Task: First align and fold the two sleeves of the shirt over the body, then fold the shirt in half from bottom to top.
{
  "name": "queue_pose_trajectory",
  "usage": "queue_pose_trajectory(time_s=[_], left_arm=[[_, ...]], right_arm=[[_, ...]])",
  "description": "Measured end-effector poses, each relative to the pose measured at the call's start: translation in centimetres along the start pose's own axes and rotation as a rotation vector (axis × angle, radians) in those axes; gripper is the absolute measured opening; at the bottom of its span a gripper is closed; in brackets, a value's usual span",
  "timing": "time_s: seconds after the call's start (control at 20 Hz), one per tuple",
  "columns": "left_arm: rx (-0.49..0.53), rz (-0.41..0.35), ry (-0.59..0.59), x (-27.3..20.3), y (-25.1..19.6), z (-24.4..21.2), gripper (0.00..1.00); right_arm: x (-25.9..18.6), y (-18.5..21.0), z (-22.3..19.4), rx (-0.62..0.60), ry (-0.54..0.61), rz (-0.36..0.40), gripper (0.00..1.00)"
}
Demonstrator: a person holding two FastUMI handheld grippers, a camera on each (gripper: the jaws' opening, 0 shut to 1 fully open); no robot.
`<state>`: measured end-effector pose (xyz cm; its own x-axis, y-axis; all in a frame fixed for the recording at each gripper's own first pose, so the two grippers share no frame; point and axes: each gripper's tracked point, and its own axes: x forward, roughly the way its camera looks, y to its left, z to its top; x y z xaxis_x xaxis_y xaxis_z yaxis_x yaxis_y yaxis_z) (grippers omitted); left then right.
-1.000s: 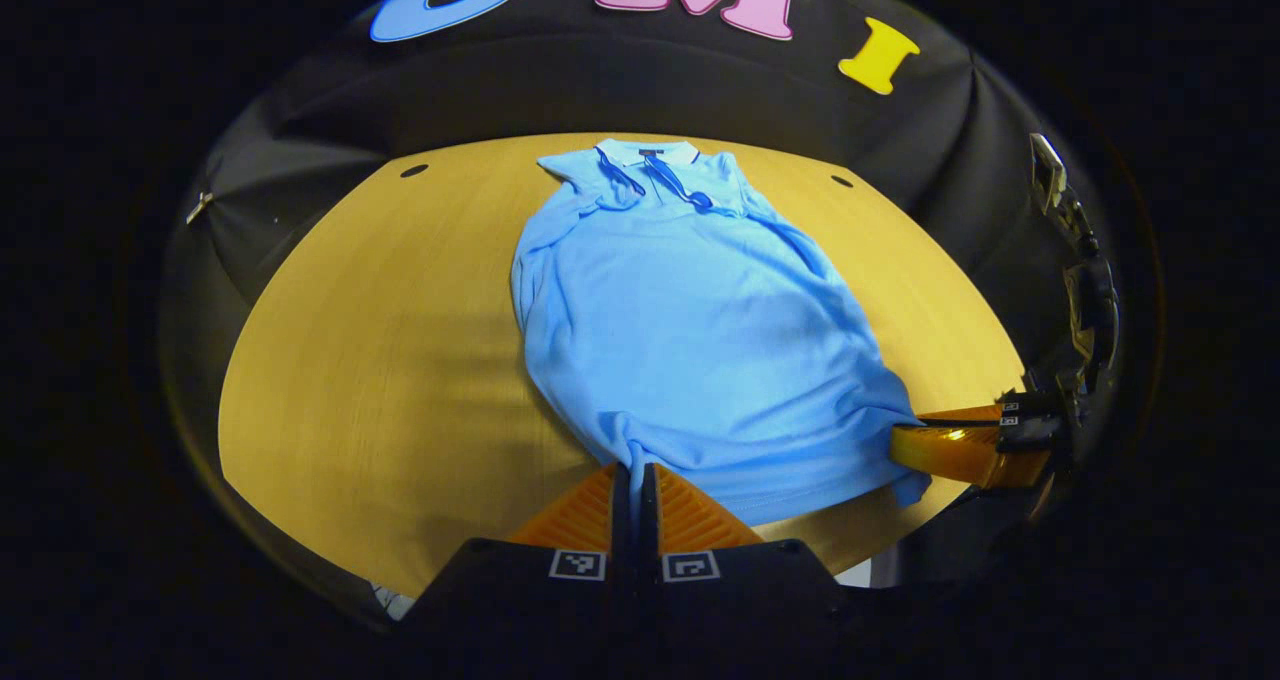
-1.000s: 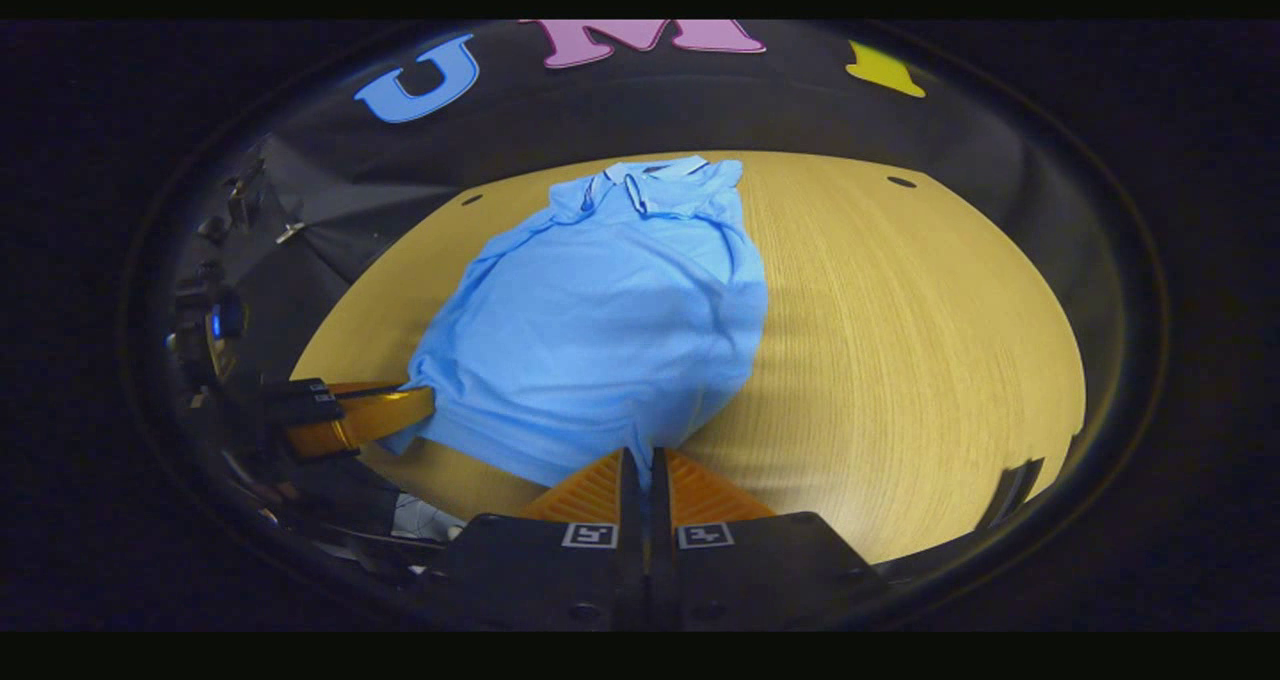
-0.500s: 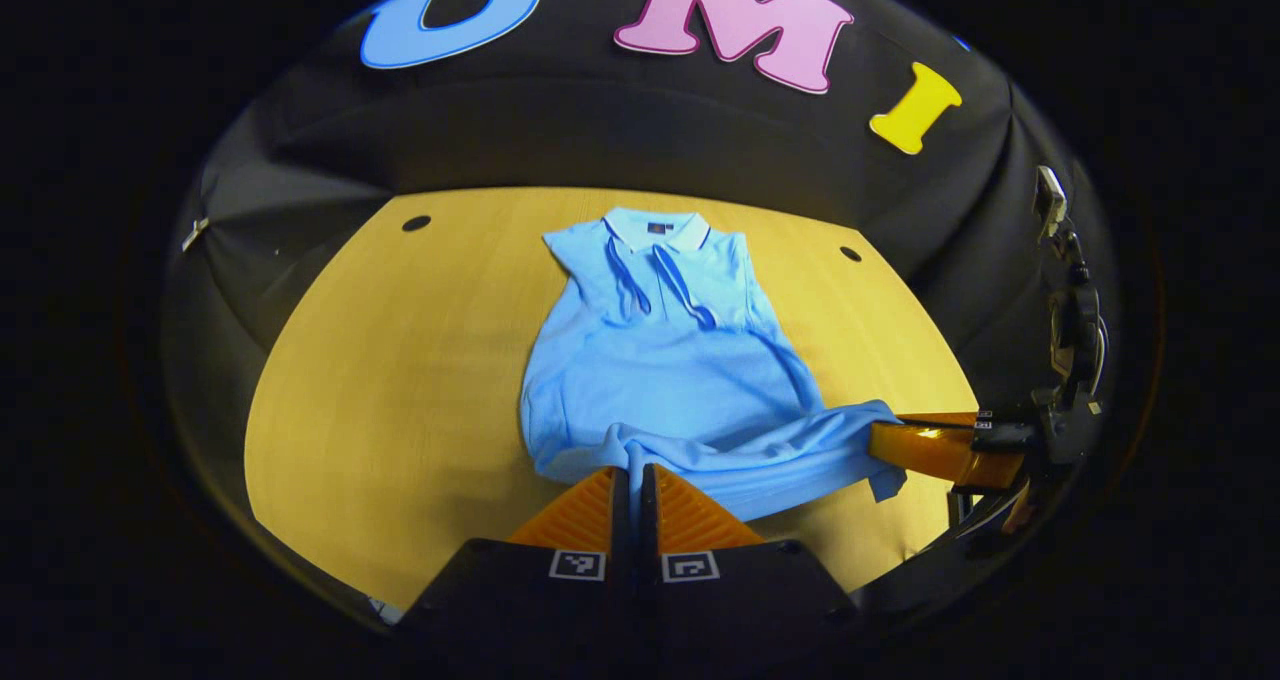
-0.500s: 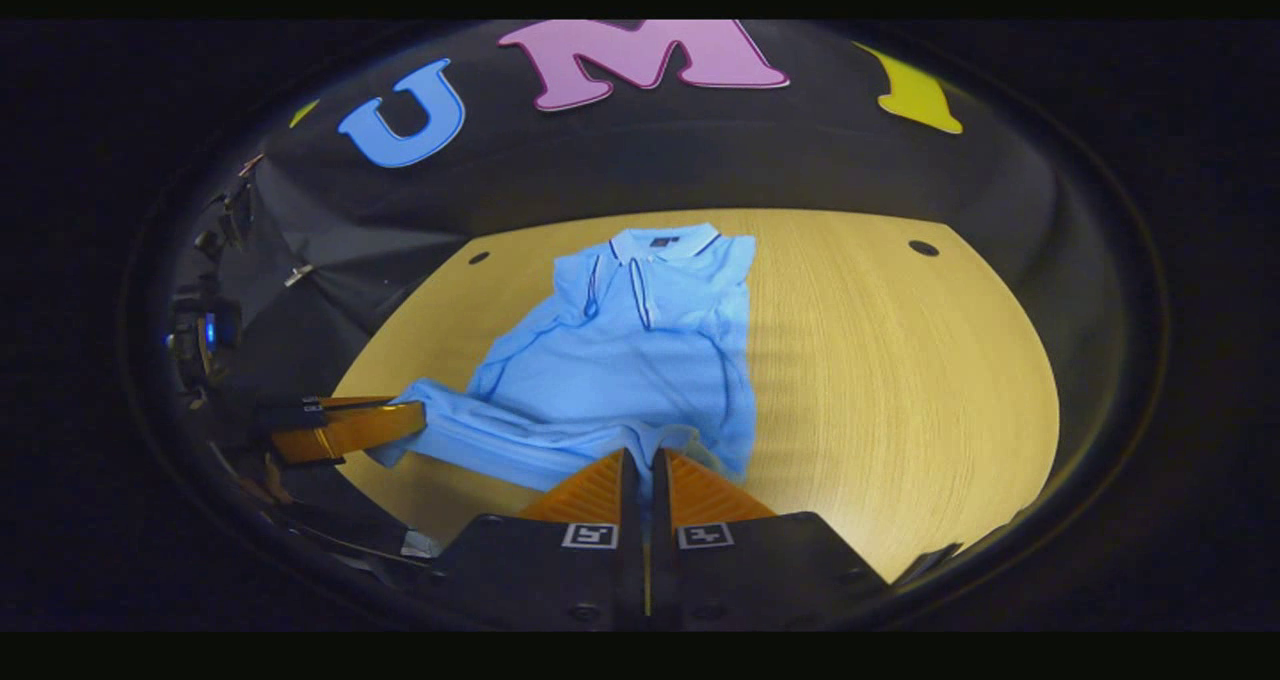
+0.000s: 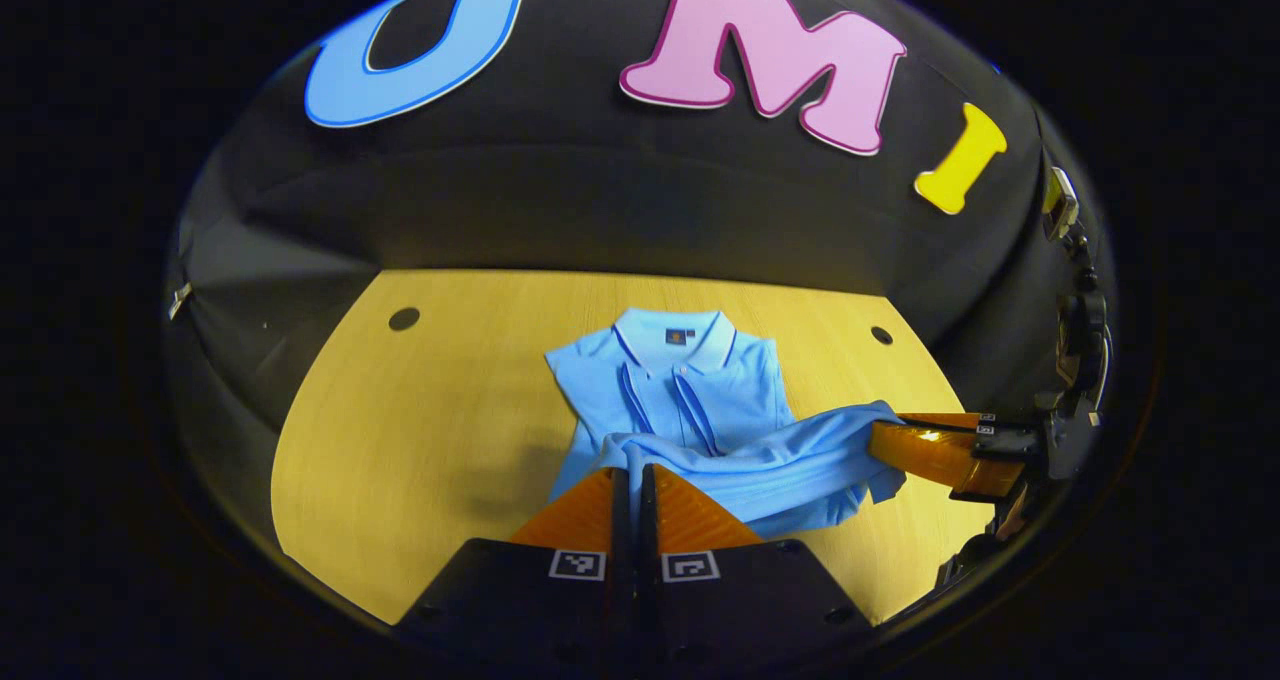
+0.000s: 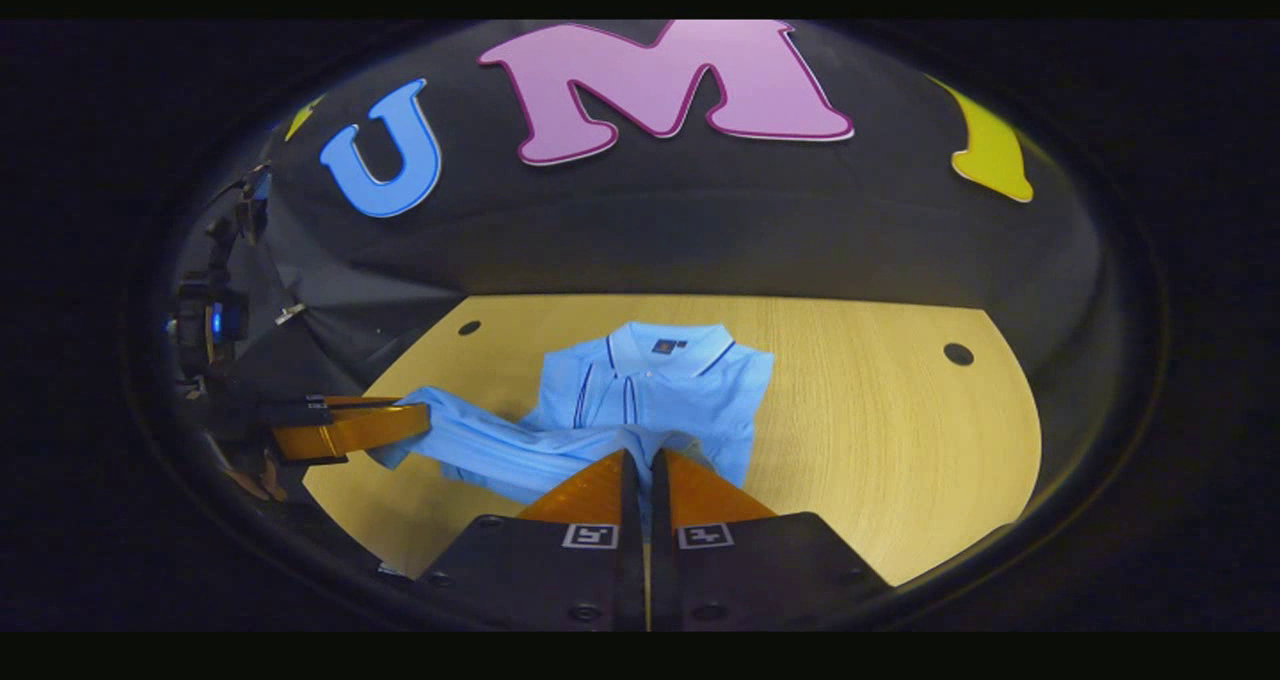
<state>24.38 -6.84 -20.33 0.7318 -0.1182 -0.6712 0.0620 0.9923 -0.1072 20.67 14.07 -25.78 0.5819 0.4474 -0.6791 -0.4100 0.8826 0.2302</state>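
Observation:
A light blue polo shirt [image 5: 690, 390] lies on the wooden table [image 5: 420, 430], collar at the far side, both sleeves folded over the body. My left gripper [image 5: 632, 472] is shut on the left corner of the shirt's hem. My right gripper [image 6: 644, 456] is shut on the right corner. The hem [image 5: 790, 465] stretches between them, raised and carried over the body toward the collar [image 6: 665, 345]. In the left gripper view the right gripper [image 5: 885, 435] sits off to the right. In the right gripper view the left gripper [image 6: 415, 420] sits off to the left.
The table has two small dark holes near its far corners [image 5: 404, 318] [image 5: 881, 335]. Bare wood lies on both sides of the shirt [image 6: 900, 430]. The black cloth wall [image 5: 600, 200] rises just behind the table's far edge.
Both grippers have moved forward toward the collar with the hem in them. The lower half of the shirt has lifted and now doubles over the upper half.

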Motion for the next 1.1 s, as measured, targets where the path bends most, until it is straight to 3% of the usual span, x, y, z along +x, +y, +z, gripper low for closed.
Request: queue_pose_trajectory(time_s=[0.1, 0.15, 0.25, 0.3, 0.35, 0.4, 0.55, 0.65, 0.7, 0.75, 0.8, 0.95, 1.0, 1.1], left_arm=[[0.005, 0.003, -0.016, 2.0, 0.7, 2.1, 0.06], [0.009, 0.006, -0.027, 3.1, 1.1, 3.1, 0.11], [-0.001, 0.008, -0.043, 5.6, 1.6, 5.4, 0.06], [-0.012, 0.008, -0.047, 7.0, 1.8, 6.4, 0.11], [-0.017, 0.008, -0.054, 8.4, 2.1, 7.2, 0.06], [-0.018, 0.01, -0.056, 9.8, 2.5, 7.9, 0.06], [-0.007, 0.013, -0.067, 14.3, 3.6, 9.6, 0.06], [-0.002, 0.006, -0.079, 17.6, 4.1, 10.4, 0.06], [-0.007, -0.002, -0.098, 19.2, 4.2, 10.9, 0.11], [-0.011, -0.014, -0.11, 20.6, 4.2, 11.1, 0.06], [-0.015, -0.024, -0.126, 21.9, 4.2, 11.3, 0.06], [-0.042, -0.028, -0.145, 25.6, 4.7, 10.3, 0.06], [-0.064, -0.029, -0.153, 26.2, 4.9, 10.2, 0.06], [-0.094, -0.033, -0.177, 27.0, 5.0, 10.0, 0.07]], right_arm=[[1.8, -0.7, 2.1, -0.024, -0.025, -0.002, 0.01], [2.8, -1.1, 3.2, -0.033, -0.039, -0.005, 0.07], [5.3, -2.0, 5.2, -0.041, -0.062, -0.016, 0.06], [6.5, -2.3, 6.1, -0.036, -0.072, -0.023, 0.07], [7.6, -2.6, 6.8, -0.035, -0.08, -0.028, 0.07], [9.0, -3.0, 7.5, -0.039, -0.089, -0.036, 0.01], [12.9, -4.2, 9.2, -0.052, -0.104, -0.06, 0.01], [15.6, -5.2, 9.8, -0.08, -0.117, -0.088, 0.01], [17.0, -5.8, 9.8, -0.093, -0.116, -0.103, 0.01], [18.2, -6.3, 9.5, -0.096, -0.118, -0.118, 0.12], [19.6, -7.1, 9.1, -0.09, -0.116, -0.139, 0.0], [21.6, -7.9, 8.2, -0.049, -0.113, -0.173, 0.01], [22.8, -8.5, 8.0, -0.036, -0.117, -0.186, 0.07], [23.8, -9.2, 7.8, -0.017, -0.127, -0.213, 0.01]])
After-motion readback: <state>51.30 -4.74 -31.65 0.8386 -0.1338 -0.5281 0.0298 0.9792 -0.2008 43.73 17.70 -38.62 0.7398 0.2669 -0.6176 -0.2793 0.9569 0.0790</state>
